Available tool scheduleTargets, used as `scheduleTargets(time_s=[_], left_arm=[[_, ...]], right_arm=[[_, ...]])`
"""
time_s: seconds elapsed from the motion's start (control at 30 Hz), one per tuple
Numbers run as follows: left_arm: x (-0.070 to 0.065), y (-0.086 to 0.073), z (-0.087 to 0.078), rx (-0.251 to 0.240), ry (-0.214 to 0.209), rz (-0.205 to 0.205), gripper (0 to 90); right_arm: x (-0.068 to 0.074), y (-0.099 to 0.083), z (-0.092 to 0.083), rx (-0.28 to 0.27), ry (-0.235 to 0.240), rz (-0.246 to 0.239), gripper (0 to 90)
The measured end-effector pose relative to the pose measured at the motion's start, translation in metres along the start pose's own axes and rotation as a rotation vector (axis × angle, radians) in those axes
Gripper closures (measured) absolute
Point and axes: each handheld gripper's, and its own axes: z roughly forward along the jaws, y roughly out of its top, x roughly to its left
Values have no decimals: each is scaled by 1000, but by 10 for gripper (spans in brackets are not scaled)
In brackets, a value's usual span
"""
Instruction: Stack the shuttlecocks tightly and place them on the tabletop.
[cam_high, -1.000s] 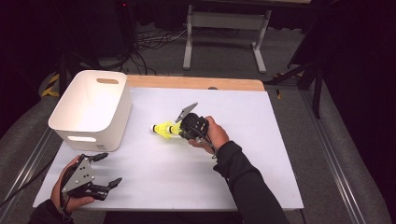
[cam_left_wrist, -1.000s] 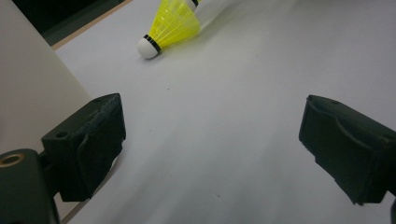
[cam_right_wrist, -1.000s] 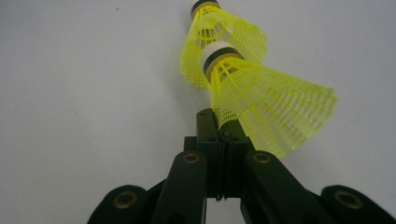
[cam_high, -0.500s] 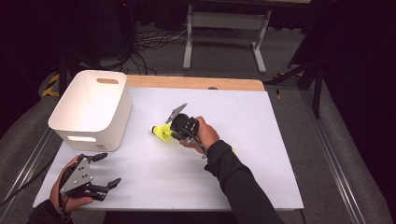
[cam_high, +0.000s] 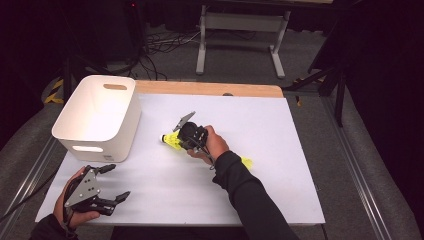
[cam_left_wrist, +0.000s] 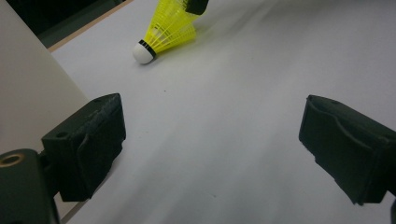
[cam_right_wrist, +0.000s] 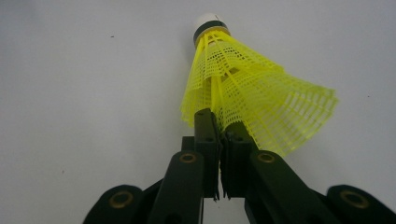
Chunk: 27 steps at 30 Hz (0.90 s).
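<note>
- Carried toward the white bin since the earlier frame, the yellow shuttlecock is now sitting closer to it, low over the middle of the white surface, cork end pointing at the bin.
- Pinching the rim of the mesh skirt, the right gripper is keeping its jaws nearly together on the shuttlecock, a grip that is looking secure enough for a drop into the bin.
- Judging by the heading, the shuttlecock is being taken to the bin, though it is not yet over the rim.
- Resting at the near left corner, the left gripper is holding its jaws wide with nothing between them.
- Counting: two shuttlecocks, the second shuttlecock peeking out behind the right sleeve; one bin; two grippers.
</note>
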Motion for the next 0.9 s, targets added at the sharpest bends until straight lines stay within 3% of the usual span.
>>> scheduleTargets(time_s=[0.27,0.63,0.8,0.9], left_arm=[[0,0,0,3,-1,2,80],[-1,0,2,11,7,-5,85],[-1,0,2,13,9,-3,85],[0,0,2,17,18,-7,89]], right_arm=[[1,0,8,40,10,8,815],[0,-6,10,78,7,31,650],[1,-9,6,77,11,31,693],[0,-11,3,72,13,29,786]])
